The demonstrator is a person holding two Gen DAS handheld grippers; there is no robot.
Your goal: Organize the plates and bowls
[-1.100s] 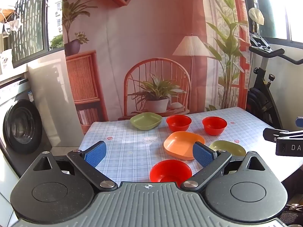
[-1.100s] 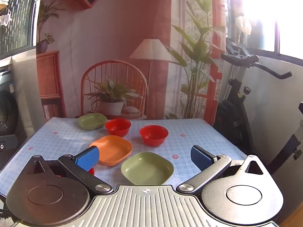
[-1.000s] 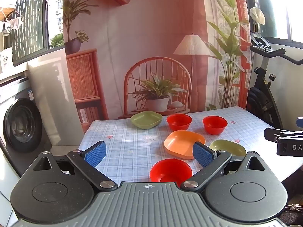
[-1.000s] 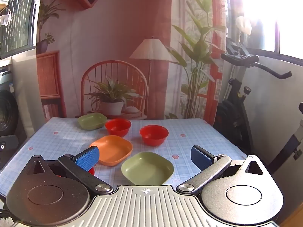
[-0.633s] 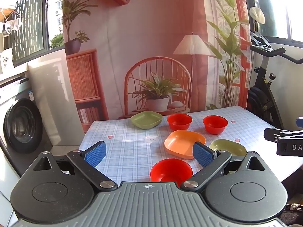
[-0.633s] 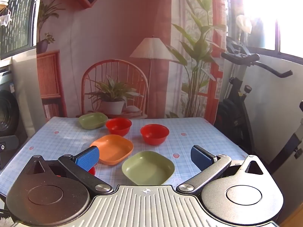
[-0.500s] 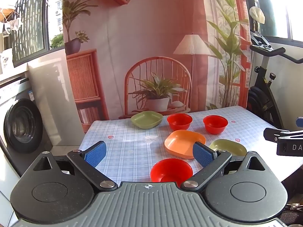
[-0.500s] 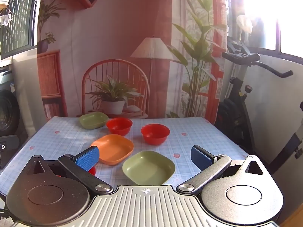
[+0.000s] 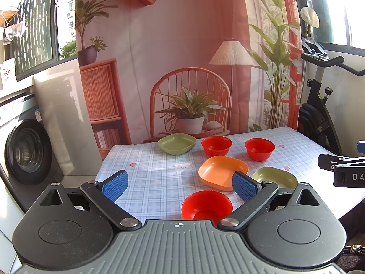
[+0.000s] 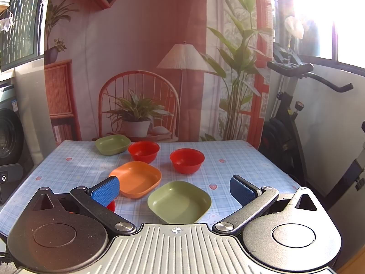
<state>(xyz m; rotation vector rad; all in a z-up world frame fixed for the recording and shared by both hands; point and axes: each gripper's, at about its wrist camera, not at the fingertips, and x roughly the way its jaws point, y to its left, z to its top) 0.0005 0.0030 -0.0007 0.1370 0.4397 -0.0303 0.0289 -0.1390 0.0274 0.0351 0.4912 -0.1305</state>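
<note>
On the blue checked table stand three red bowls, two green square plates and one orange square plate. My left gripper is open and empty, just above the near red bowl. The orange plate and near green plate lie beyond its right finger. My right gripper is open and empty, with the near green plate between its fingers' line of sight. The orange plate, two red bowls and far green plate lie farther back.
An exercise bike stands right of the table. A washing machine stands to the left. A printed backdrop hangs behind the table. The right gripper's body shows at the right edge of the left wrist view.
Both grippers have drifted very slightly; the dishes sit a touch to the right in both views. Nothing was gripped or moved.
</note>
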